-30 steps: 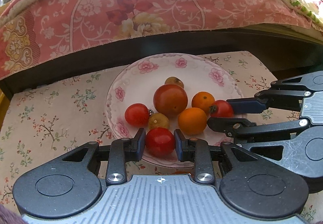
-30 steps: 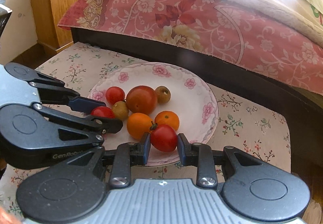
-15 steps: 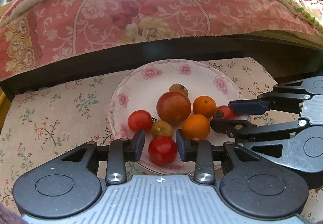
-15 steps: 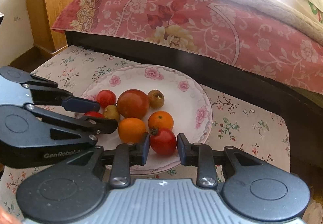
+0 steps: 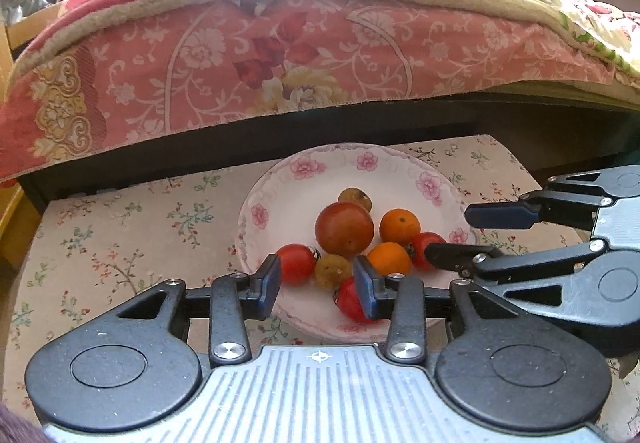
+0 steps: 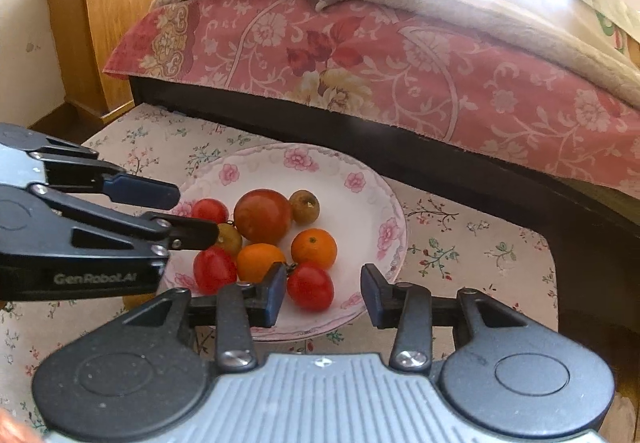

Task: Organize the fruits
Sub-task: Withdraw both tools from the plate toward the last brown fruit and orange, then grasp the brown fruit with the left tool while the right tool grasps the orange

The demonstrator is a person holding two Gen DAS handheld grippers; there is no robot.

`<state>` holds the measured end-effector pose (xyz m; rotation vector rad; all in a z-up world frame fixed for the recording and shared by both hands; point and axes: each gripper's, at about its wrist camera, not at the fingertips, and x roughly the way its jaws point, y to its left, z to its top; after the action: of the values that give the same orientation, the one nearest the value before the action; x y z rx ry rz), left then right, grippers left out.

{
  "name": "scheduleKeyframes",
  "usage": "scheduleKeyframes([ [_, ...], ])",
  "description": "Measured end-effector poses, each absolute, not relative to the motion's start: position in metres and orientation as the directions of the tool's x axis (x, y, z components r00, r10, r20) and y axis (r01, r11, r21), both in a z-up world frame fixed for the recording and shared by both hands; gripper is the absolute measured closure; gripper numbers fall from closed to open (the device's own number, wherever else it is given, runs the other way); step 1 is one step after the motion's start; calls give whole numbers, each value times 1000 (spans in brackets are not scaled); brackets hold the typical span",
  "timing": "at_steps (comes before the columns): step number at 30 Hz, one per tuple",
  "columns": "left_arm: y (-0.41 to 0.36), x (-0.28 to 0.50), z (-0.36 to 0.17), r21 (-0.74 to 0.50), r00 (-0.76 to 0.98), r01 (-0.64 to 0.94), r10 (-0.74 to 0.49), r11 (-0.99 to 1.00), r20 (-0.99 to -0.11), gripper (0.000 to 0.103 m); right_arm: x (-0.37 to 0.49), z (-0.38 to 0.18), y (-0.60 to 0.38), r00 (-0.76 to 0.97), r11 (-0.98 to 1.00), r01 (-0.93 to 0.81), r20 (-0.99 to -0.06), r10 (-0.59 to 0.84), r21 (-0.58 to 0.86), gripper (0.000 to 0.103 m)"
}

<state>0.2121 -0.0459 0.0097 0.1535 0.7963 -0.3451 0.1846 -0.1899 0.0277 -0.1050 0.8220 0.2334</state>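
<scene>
left gripper (image 5: 316, 281): jaws just opened, nothing pinched now; small red cherry tomato (image 5: 348, 301) sits at the near rim of the white floral plate (image 5: 272, 179)

right gripper (image 6: 324, 291): same deal, its red tomato (image 6: 310, 286) dropped loose by the near rim

task: both look delivered, pile's together

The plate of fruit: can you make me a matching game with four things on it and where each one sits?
Things:
1. big red tomato
2. brownish round fruit
3. small red tomato with a stem
4. orange

Places in the right wrist view:
A. lying loose between the open fingers of the right gripper
B. at the back of the flowered plate, just right of the biggest fruit
C. middle of the pile, the biggest of all
D. on the right of the pile, just behind the stemmed tomato

Pairs: 1-C, 2-B, 3-A, 4-D
</scene>
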Motion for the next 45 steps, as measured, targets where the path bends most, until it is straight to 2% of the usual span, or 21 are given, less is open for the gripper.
scheduleKeyframes([
  [13, -15, 169, 26, 15, 630, 380, -246, 925, -737, 51, 128, 49, -167, 641, 943, -329, -721, 264, 52, 60],
  [26, 9, 155, 14, -21, 578, 416, -282, 909, -766, 50, 132, 10, -131, 562, 915, -394, -765, 315, 88, 59],
  [36, 15, 157, 11, -40, 567, 425, -301, 904, -767, 48, 152, -7, -111, 562, 915, -397, -770, 303, 70, 59],
  [39, 13, 159, 7, -42, 560, 429, -303, 902, -771, 48, 150, -10, -113, 561, 919, -390, -774, 292, 64, 65],
  [45, -5, 168, -9, -41, 536, 460, -314, 887, -783, 49, 137, -4, -130, 547, 927, -366, -788, 283, 79, 65],
])
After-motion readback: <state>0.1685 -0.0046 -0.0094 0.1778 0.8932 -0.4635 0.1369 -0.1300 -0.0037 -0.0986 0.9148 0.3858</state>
